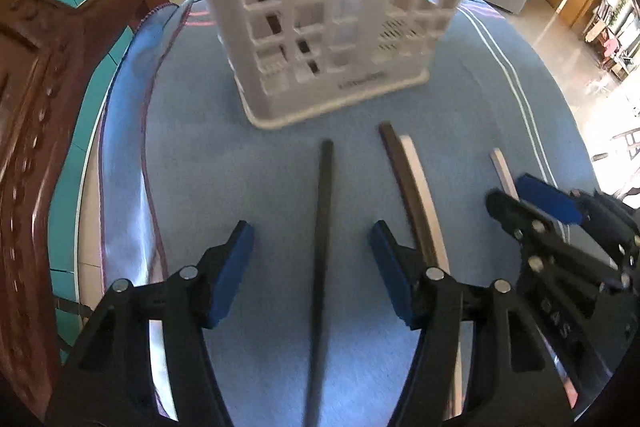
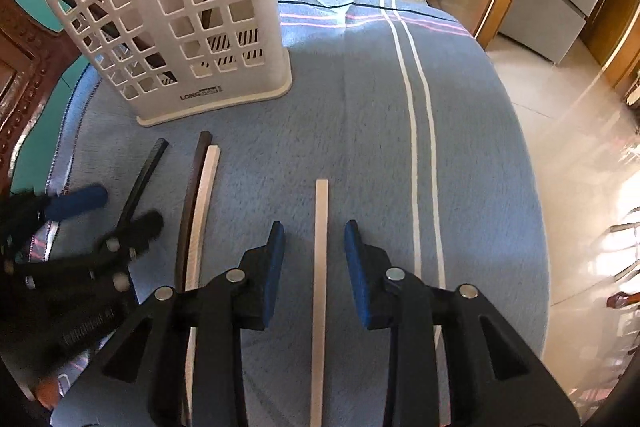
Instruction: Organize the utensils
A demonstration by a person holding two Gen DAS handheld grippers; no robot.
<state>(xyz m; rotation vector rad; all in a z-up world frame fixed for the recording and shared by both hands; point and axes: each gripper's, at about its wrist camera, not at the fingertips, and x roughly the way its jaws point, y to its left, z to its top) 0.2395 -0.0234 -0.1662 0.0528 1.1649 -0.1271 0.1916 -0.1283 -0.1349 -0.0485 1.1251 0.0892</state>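
Your left gripper (image 1: pixel 311 259) has its jaws apart, straddling the black chopstick (image 1: pixel 322 247) without touching it. Your right gripper (image 2: pixel 315 259) is likewise parted around a pale chopstick (image 2: pixel 321 251). A dark-and-pale pair (image 2: pixel 198 211) lies between them. The white basket (image 2: pixel 192 39) stands just beyond on the blue towel (image 2: pixel 360 131).

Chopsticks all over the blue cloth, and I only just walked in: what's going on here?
A person with two handheld grippers is sorting chopsticks into the white slotted holder, which already has some dark ones. The left gripper straddles a black chopstick, the right gripper a pale chopstick. Both jaws are open, gripping nothing. A dark and pale pair lies between them on the cloth.
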